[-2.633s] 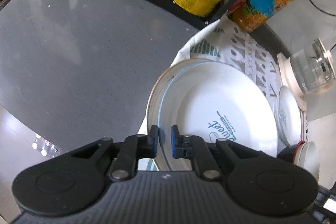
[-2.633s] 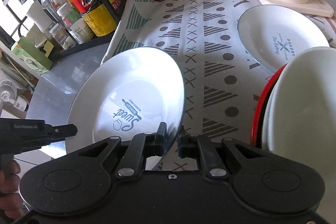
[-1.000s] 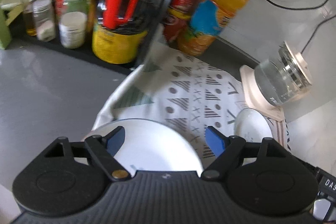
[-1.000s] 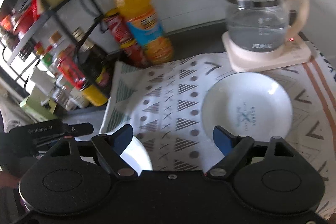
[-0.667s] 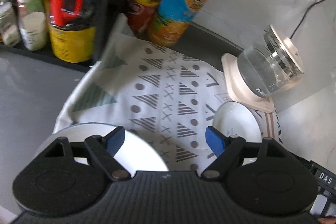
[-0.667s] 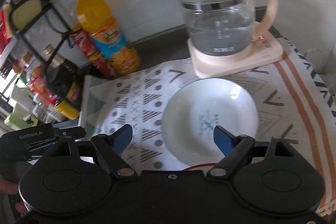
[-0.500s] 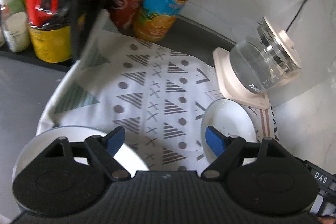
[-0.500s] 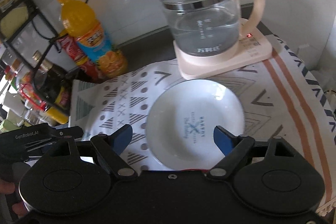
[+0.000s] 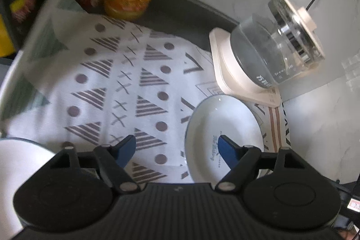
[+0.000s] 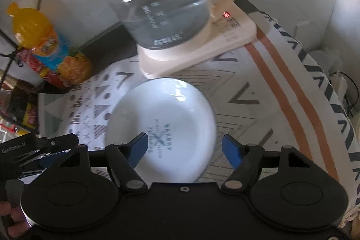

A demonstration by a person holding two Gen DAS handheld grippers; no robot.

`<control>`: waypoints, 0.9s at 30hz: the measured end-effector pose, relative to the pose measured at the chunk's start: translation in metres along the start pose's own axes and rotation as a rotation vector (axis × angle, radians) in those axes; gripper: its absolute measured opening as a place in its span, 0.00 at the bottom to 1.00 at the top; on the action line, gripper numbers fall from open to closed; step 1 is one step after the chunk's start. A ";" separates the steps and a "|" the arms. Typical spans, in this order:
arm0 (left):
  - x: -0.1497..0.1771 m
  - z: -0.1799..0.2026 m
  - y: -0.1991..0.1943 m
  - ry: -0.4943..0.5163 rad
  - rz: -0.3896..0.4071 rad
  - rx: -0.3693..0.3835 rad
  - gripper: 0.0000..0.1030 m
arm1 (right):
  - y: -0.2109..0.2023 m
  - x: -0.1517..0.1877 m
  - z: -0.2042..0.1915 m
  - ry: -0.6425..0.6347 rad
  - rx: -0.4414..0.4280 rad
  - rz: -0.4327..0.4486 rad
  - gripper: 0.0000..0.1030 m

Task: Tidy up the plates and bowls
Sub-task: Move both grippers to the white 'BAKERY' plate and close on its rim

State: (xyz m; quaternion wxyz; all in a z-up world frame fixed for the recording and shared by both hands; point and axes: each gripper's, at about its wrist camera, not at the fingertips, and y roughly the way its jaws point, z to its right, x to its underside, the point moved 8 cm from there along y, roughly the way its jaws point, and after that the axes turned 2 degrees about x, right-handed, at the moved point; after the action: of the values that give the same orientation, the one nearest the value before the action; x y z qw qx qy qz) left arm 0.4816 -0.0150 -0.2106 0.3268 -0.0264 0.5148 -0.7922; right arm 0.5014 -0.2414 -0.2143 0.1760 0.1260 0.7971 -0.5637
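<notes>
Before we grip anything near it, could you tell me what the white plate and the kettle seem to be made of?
White plate: probably glazed ceramic, judging by its glossy surface with bright highlights and printed lettering. Kettle: clear glass body, see-through, with a cream handle, lid and base that look like plastic.

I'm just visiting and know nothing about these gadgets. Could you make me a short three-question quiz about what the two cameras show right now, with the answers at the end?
1. True or false: the right gripper is clamped on the white plate.
2. Multiple choice: what stands right behind that plate on the patterned cloth? A) a toaster B) a glass kettle on a cream base C) a frying pan
3. Fill in: the left gripper has its jaws ____.

Key:
1. False. Its jaws are spread wide and the plate lies on the cloth.
2. B, the glass kettle.
3. Open, with nothing between them.
</notes>
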 end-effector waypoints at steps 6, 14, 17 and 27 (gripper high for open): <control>0.010 0.004 0.035 -0.007 -0.073 0.002 0.59 | 0.023 -0.001 0.020 0.019 0.033 -0.088 0.57; 0.021 0.001 0.067 -0.053 -0.151 0.001 0.29 | 0.054 0.002 0.039 0.054 0.038 -0.211 0.32; 0.020 0.002 0.072 -0.061 -0.150 0.000 0.24 | 0.059 0.001 0.039 0.060 0.018 -0.232 0.32; 0.019 0.004 0.082 -0.096 -0.156 0.030 0.08 | 0.072 -0.006 0.029 0.066 -0.052 -0.265 0.16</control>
State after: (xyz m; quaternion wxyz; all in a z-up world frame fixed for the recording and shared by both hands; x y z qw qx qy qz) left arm 0.5079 -0.0492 -0.2826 0.2887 -0.0993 0.4829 -0.8207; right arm 0.5394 -0.2447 -0.2823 0.0772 0.0335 0.8264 -0.5567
